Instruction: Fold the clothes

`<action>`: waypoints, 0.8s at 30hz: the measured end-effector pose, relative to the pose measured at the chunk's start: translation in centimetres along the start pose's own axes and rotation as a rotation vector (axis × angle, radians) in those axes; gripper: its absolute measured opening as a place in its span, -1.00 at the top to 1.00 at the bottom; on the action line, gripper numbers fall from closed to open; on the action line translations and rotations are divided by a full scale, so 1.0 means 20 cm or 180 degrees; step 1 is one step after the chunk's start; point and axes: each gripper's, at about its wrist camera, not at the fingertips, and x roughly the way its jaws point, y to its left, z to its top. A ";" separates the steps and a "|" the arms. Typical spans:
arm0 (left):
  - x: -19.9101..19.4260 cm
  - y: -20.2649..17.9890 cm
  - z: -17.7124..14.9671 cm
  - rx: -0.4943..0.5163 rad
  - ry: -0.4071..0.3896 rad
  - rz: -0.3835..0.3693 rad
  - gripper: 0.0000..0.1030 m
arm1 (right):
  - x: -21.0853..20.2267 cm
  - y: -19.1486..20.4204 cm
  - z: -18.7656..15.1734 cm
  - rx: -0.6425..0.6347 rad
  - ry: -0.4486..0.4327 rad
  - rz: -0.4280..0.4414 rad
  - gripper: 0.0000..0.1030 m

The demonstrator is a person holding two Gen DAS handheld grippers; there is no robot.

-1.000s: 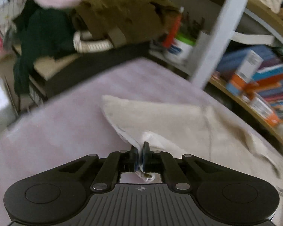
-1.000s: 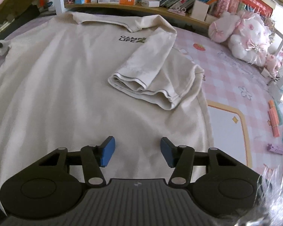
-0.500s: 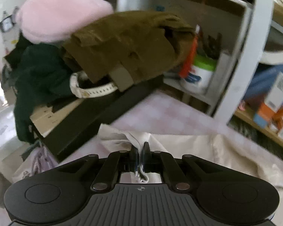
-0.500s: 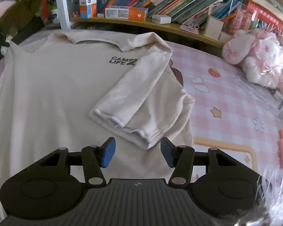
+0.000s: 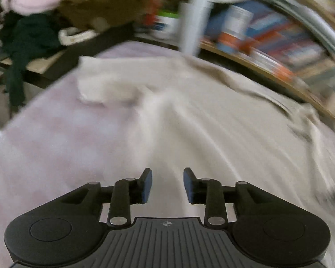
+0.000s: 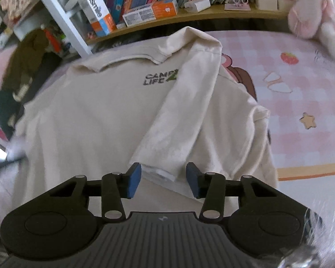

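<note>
The left gripper (image 5: 167,185) angles downward, jaws opening and empty — the right gripper (image 6: 164,180) likewise tilted, jaws closing.

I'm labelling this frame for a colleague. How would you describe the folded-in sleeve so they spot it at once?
Find the cream shirt spread over the pink checked cover. Below its collar, beside the green chest print, the sleeve runs as a long strip across the front. Only its cuff lies between the right gripper fingers.

Pink checked bed cover (image 6: 301,93); cream polo shirt (image 6: 96,111) spread flat on it.
</note>
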 end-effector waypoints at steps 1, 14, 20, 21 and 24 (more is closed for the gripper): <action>-0.02 -0.05 -0.05 0.0071 -0.0010 0.0009 0.33 | 0.01 -0.01 0.01 0.0035 0.0031 0.0020 0.16; -0.04 -0.30 -0.18 0.0360 0.0075 0.0487 0.05 | 0.01 -0.18 0.15 0.0164 0.0295 0.0562 0.92; -0.05 -0.31 -0.20 0.0282 0.0087 0.0547 0.03 | -0.23 -0.50 0.35 -0.0479 -0.0239 -0.0243 0.92; -0.06 -0.31 -0.21 0.0279 0.0088 0.0544 0.02 | -0.23 -0.56 0.37 -0.0574 -0.0289 -0.0490 0.92; -0.06 -0.31 -0.20 0.0277 0.0129 0.0523 -0.04 | -0.21 -0.74 0.44 -0.0731 -0.0345 -0.1123 0.92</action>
